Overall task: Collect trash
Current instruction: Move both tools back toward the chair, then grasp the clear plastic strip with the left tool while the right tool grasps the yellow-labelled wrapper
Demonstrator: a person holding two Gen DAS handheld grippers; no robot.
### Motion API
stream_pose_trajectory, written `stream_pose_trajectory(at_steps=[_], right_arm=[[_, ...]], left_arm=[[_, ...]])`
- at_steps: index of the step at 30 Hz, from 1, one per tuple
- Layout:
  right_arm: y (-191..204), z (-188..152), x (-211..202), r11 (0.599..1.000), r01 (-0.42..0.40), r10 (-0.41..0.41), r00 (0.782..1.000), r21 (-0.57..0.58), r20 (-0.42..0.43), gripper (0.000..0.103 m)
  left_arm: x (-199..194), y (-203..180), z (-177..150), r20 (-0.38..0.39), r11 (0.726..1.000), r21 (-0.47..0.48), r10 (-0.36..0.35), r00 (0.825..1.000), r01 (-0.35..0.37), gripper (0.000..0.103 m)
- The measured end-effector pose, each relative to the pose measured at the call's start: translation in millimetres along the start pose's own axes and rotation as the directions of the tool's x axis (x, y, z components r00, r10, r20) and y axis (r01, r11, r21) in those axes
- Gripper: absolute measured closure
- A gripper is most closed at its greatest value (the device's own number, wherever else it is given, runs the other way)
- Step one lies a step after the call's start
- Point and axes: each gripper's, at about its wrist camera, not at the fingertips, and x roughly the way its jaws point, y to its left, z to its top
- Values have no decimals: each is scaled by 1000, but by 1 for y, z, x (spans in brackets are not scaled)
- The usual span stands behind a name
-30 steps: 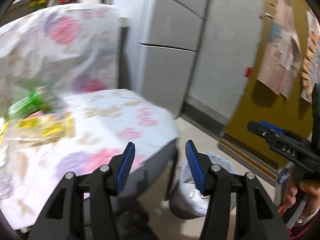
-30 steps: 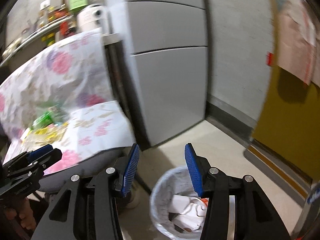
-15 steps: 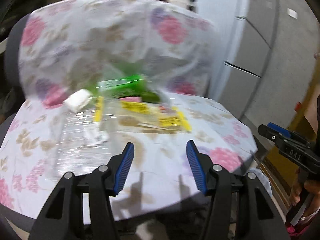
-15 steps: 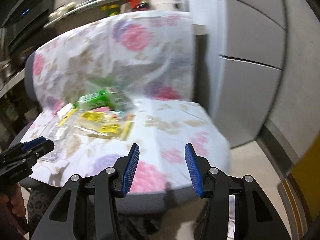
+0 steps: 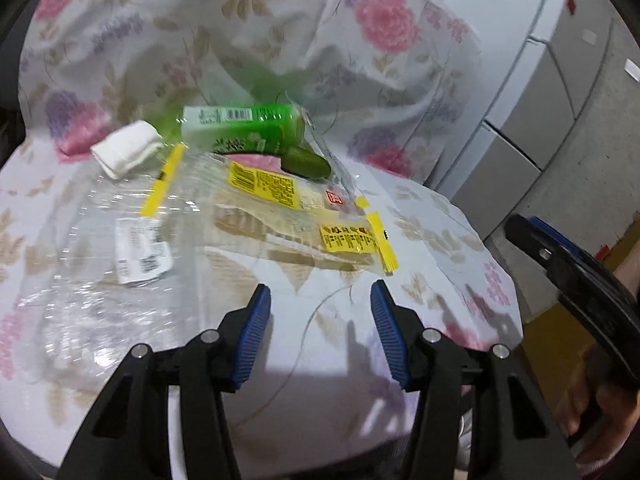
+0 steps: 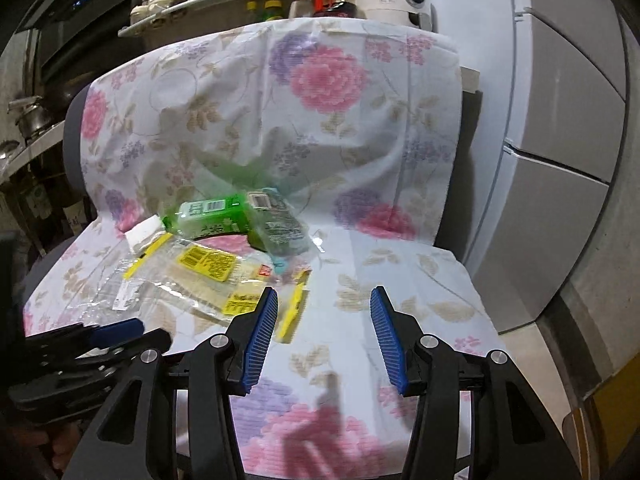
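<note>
Both tongs are seen spread, with nothing between their blue ribbed pads. Left tongs [image 5: 320, 308] are held over the front part of a chair seat draped in a white cloth printed with pink and purple flowers [image 5: 420, 240]; the right tongs [image 6: 324, 308] are held over the same seat, further toward its right side, and appear at the right edge of the left wrist view as a black and blue tool gripped by a hand [image 5: 600, 412].

The trash is gathered on the left half of the seat, close to the backrest. A green plastic packet with a barcode label [image 5: 240, 128] lies furthest back, touching the draped backrest, with a small dark green object (its kind cannot be told) [image 5: 306, 162] just beside it. A folded white paper tissue [image 5: 126, 152] lies to its left. In front of these, a clear plastic wrapper with yellow labels and yellow edge strips [image 5: 288, 216] is spread flat, its near edge just ahead of the left tongs. A crumpled clear film carrying a white printed sticker [image 5: 142, 254] lies to the left of that wrapper.

A grey cabinet with drawer fronts [image 6: 560, 140] stands to the right of the chair.
</note>
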Motion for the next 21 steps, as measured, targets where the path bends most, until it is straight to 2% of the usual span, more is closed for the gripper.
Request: stream_pose_trajectory(at_steps=[8,14,16,18,19,21], right_arm=[[-29,-4,7,999,3,-3,1000,53,8,53],[-40,-3,11,997,1,-2,1000,74,19,53],[-42,-3,11,997,4,-5,1000,75,19,53],[-42,-3,11,997,8,-9,1000,76,17,53],[-43,-3,11,997,8,-10,1000,76,18,53],[-41,-3,10,997,9,-10,1000,75,17,53]], left_arm=[[40,-3,19,-30,996,-50,66,997,-67,52],[62,11,41,-51,984,-154,83,995,-90,53],[63,11,48,-35,982,-163,88,996,-92,66],[61,9,53,-20,983,-164,80,997,-82,84],[58,6,55,-5,984,-156,82,997,-81,87],[46,1,56,38,989,-127,84,996,-78,99]])
